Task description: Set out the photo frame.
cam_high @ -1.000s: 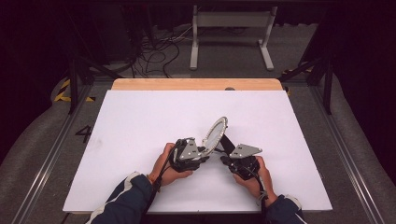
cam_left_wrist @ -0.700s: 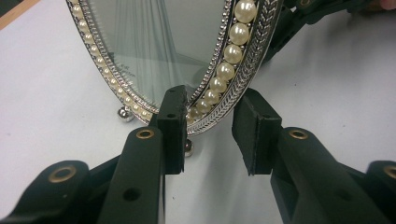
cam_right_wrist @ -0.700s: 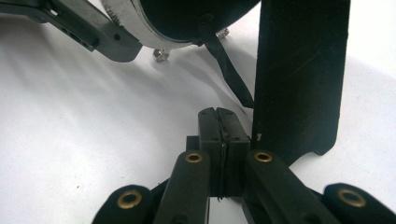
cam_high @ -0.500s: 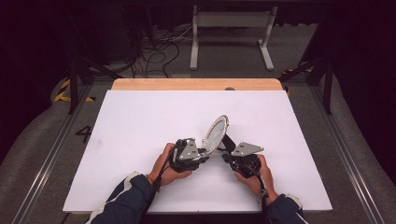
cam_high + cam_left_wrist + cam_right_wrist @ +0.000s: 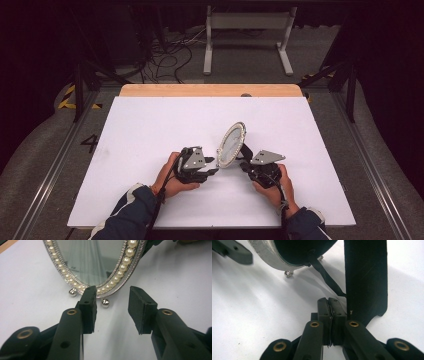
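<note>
Oval mirror [image 5: 231, 145] is standing tilted on the worktop [image 5: 150, 130] between my tongs. Right tongs [image 5: 331, 315] are clamped on its thin black strap [image 5: 325, 275] behind; left tongs [image 5: 112, 307] have just been opening, nothing gripped. Propping it up looks nearly done, only the let-go is left.

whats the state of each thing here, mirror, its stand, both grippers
mirror: upright on the table, tilted, resting on its small ball feet
stand: swung out behind the mirror, joined to it by a thin black strap
left gripper: open, jaws just opened wider, one pad at the pearl rim, nothing gripped
right gripper: shut, pads pressed together beside the stand
</note>
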`<state>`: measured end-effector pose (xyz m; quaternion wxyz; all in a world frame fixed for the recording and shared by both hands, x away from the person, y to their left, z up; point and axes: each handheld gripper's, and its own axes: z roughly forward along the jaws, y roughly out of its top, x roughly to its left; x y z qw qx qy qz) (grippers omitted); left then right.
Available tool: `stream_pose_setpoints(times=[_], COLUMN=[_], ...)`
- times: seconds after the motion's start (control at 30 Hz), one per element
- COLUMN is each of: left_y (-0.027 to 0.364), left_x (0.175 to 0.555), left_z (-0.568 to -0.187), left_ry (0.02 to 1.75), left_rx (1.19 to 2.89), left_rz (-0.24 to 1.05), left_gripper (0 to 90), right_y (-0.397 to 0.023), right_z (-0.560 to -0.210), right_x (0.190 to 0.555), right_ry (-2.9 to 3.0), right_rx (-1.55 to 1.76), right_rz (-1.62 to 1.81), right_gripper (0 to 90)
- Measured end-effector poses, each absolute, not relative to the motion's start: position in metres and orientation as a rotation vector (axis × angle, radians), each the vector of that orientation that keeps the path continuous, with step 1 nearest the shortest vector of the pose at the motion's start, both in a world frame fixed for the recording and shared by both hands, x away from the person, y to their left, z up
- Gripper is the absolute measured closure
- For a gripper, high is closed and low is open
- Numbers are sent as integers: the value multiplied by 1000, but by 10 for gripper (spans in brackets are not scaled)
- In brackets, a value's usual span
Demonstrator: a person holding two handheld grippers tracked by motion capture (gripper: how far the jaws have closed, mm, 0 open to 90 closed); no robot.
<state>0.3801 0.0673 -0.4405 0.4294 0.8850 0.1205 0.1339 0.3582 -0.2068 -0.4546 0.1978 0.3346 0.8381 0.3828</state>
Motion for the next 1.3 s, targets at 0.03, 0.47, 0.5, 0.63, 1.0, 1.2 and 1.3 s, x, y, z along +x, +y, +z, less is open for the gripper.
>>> stream_pose_setpoints(times=[0.03, 0.47, 0.5, 0.63, 1.0, 1.2, 1.3], left_y=[70, 109, 113, 134, 173, 186, 196], left_x=[380, 369, 367, 361, 350, 344, 337], left_z=[-440, -436, -437, -441, -454, -455, -455], left_ry=[303, 397, 410, 481, 613, 653, 676], left_rx=[2216, 2198, 2195, 2195, 2229, 2219, 2200], left_rz=[334, 342, 344, 355, 377, 393, 405], left_gripper=[567, 347, 328, 265, 168, 166, 166], right_y=[-207, -210, -210, -212, -215, -212, -207], right_z=[-455, -454, -454, -454, -454, -452, -448], right_x=[358, 361, 361, 362, 366, 360, 354], right_ry=[2343, 2334, 2335, 2332, 2319, 2326, 2331], right_rx=[937, 941, 940, 947, 969, 937, 897], right_rz=[1071, 1065, 1063, 1065, 1063, 1108, 1152], right_gripper=[887, 880, 879, 876, 829, 713, 672])
